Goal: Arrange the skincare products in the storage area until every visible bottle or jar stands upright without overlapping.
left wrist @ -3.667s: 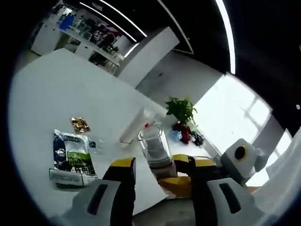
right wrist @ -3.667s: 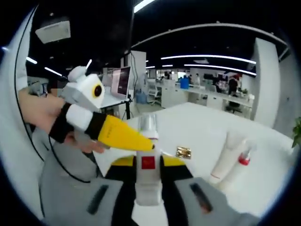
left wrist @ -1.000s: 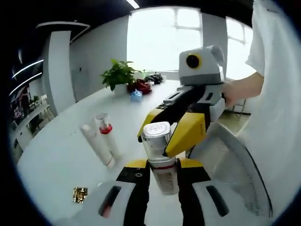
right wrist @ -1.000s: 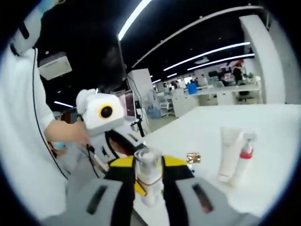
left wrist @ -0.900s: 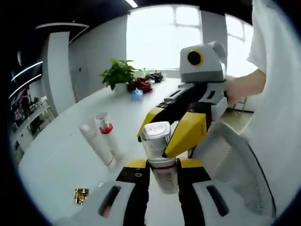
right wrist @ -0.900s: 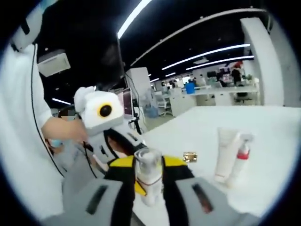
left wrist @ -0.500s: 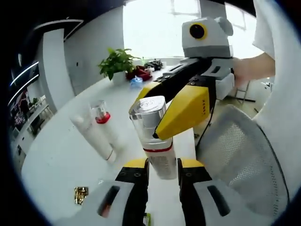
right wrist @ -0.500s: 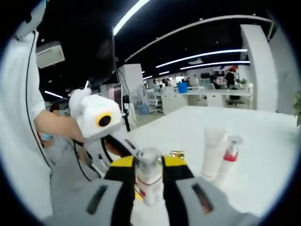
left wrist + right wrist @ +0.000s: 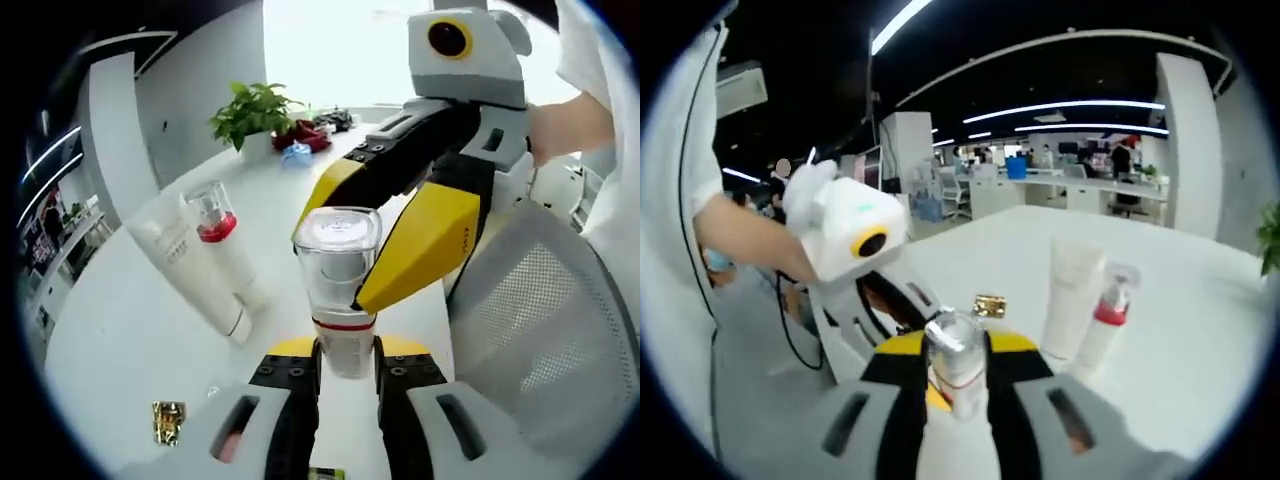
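Note:
A small bottle (image 9: 338,275) with a clear cap and a red ring is held above the white table (image 9: 130,330). My left gripper (image 9: 345,352) is shut on its lower body. My right gripper (image 9: 335,262), with yellow jaws, comes in from the right and closes around its cap. In the right gripper view the same bottle (image 9: 955,370) sits between my right gripper's (image 9: 955,350) jaws, with the left gripper (image 9: 908,300) behind it. A white tube (image 9: 185,270) (image 9: 1070,295) and a pump bottle with a red collar (image 9: 218,240) (image 9: 1105,315) stand side by side on the table.
A gold sachet (image 9: 166,420) (image 9: 988,305) lies on the table near the tube. A potted plant (image 9: 250,110) stands at the far end. A mesh chair (image 9: 540,330) is at the right, off the table edge. A person's hand (image 9: 745,240) holds the left gripper.
Both grippers keep their hold on the bottle. The cameras have moved nearer the table, so the tube and pump bottle look larger. The bottle now stands straighter between the left jaws.

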